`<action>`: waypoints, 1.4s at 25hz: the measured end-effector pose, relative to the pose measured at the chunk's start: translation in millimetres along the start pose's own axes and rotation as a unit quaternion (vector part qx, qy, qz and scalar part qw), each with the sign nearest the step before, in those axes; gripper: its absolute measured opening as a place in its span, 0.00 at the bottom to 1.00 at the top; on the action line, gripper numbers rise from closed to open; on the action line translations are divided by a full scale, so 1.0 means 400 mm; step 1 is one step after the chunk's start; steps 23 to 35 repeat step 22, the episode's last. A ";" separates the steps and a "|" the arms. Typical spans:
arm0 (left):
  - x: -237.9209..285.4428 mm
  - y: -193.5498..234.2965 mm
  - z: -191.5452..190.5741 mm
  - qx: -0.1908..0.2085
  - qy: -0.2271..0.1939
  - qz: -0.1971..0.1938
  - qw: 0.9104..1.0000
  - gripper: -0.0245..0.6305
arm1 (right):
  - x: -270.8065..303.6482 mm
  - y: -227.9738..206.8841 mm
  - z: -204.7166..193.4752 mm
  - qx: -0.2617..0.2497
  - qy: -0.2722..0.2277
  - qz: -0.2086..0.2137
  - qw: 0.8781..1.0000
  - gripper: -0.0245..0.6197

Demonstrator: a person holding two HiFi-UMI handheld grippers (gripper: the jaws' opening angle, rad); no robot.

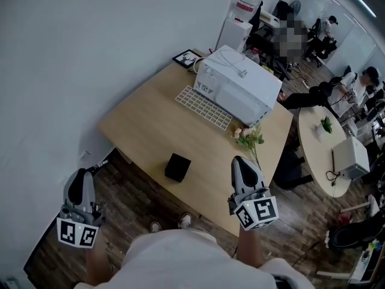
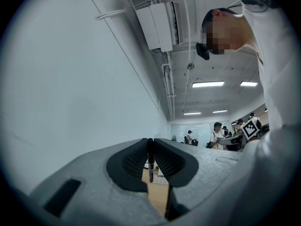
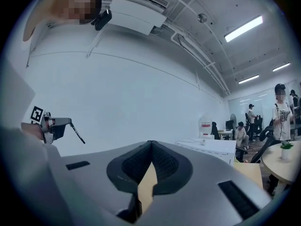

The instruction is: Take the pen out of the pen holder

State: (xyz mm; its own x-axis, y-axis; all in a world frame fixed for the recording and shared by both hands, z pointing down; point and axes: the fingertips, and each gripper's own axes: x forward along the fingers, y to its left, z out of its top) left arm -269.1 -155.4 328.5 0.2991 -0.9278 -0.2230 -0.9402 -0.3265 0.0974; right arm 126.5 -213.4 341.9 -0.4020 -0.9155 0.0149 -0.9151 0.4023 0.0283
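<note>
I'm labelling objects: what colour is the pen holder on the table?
The pen holder is black, seen best in the head view.

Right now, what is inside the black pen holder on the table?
No pen sticks out of the pen holder; its dark inside is hidden. The left tool grips a pen.

Black pen holder (image 1: 177, 167); black pen (image 2: 150, 160); pale wood table (image 1: 144, 125); white box (image 1: 240, 89).

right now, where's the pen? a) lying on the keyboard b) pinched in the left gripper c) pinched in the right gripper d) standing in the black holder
b: the pen is pinched in the left gripper, off to the side of the pen holder; the right gripper is shut on nothing.
</note>
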 end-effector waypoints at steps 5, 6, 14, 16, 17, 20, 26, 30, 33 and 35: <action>-0.023 -0.008 -0.014 -0.010 -0.004 -0.002 1.000 0.11 | -0.011 0.017 -0.004 -0.006 0.002 0.009 1.000 0.04; -0.027 -0.008 -0.014 -0.011 -0.004 0.000 1.000 0.11 | -0.013 0.019 -0.004 -0.007 0.002 0.009 1.000 0.04; -0.043 -0.026 -0.003 -0.005 -0.005 -0.010 1.000 0.11 | -0.034 0.059 -0.002 -0.005 -0.004 0.018 1.000 0.04; -0.046 -0.030 -0.002 -0.007 -0.005 -0.013 1.000 0.11 | -0.048 0.064 -0.007 -0.003 -0.002 0.016 1.000 0.04; -0.049 -0.030 -0.001 -0.008 -0.006 -0.014 1.000 0.11 | -0.055 0.067 -0.008 -0.003 -0.001 0.015 1.000 0.04; -0.055 -0.035 0.007 -0.009 -0.010 -0.018 1.000 0.11 | -0.073 0.077 -0.009 -0.003 0.000 0.014 1.000 0.04; -0.058 -0.040 0.009 -0.008 -0.012 -0.023 1.000 0.11 | -0.084 0.084 -0.009 -0.003 0.000 0.013 1.000 0.04; -0.058 -0.040 0.009 -0.008 -0.012 -0.023 1.000 0.11 | -0.084 0.084 -0.009 -0.003 0.000 0.013 1.000 0.04; -0.058 -0.040 0.009 -0.008 -0.012 -0.023 1.000 0.11 | -0.084 0.084 -0.009 -0.003 0.000 0.013 1.000 0.04; -0.058 -0.040 0.009 -0.008 -0.012 -0.023 1.000 0.11 | -0.084 0.084 -0.009 -0.003 0.000 0.013 1.000 0.04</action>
